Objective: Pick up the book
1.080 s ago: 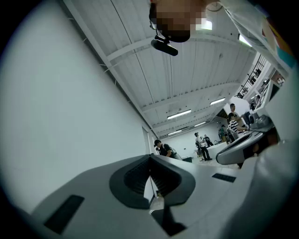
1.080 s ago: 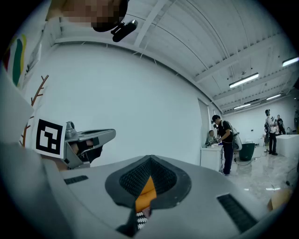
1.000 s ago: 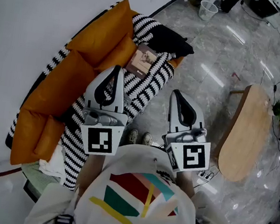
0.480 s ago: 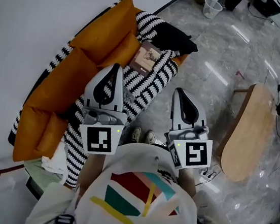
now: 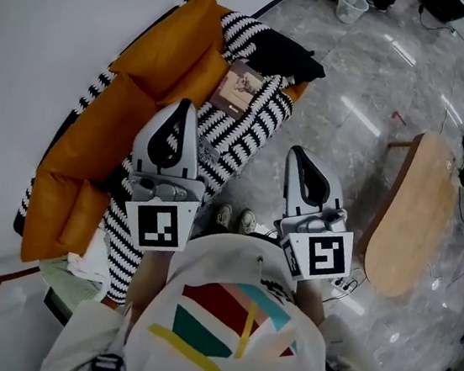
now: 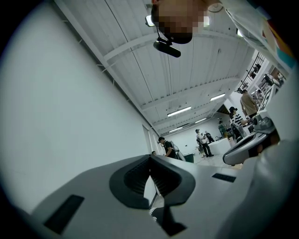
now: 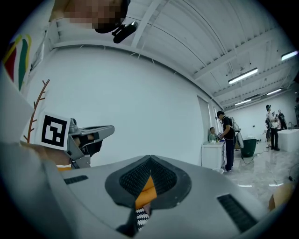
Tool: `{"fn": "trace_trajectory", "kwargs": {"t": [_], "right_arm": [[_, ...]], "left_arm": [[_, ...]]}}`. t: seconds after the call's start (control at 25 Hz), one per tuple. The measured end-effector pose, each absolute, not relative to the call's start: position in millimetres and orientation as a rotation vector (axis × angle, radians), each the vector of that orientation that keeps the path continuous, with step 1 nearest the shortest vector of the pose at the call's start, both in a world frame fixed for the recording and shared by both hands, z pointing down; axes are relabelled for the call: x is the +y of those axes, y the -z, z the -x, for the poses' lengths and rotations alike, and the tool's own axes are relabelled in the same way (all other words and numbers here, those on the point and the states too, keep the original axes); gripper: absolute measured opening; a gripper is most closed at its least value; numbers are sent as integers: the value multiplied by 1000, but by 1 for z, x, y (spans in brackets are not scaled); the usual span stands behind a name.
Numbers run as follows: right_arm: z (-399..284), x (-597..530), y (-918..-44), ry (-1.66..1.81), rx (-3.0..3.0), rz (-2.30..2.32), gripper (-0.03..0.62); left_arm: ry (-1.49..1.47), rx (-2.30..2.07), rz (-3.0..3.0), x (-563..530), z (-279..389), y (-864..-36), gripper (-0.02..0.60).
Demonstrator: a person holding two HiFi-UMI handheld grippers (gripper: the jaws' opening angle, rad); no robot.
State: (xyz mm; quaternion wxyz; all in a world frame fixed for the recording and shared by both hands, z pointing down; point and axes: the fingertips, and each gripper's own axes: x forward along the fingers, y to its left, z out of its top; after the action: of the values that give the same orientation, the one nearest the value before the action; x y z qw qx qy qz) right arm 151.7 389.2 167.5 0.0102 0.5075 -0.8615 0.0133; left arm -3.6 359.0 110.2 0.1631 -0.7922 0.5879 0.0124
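Since the earlier frame the head view has shifted a little, so the orange sofa (image 5: 93, 145) sits higher. The left gripper (image 5: 185, 106), jaws together and empty, hangs well short of the book (image 5: 239, 88), which lies flat on the striped blanket (image 5: 247, 132). The right gripper (image 5: 294, 153) is likewise closed on nothing. This looks like the approach; next, one gripper must open and reach the book's edge.
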Motion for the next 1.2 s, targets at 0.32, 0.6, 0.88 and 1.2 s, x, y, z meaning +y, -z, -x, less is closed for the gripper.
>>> {"fn": "trace_trajectory", "kwargs": {"t": [0.32,0.6,0.88,1.2], "right_arm": [[-191,386,-174,-27,-2728,-1619,12],[-209,368,-192,-58,-2705,-1619,12],[-222,301,-197,-54,-2699,-1593,12],[-214,151,-186,-37,-2777,-1508,12]], "left_arm": [[-41,1670,2188,370,-18,-103,-2],[-42,1712,2179,343,-15,-112,-2],[-35,1739,2188,264,-20,-125,-2],[6,1728,2107,144,-26,-124,-2]]}}
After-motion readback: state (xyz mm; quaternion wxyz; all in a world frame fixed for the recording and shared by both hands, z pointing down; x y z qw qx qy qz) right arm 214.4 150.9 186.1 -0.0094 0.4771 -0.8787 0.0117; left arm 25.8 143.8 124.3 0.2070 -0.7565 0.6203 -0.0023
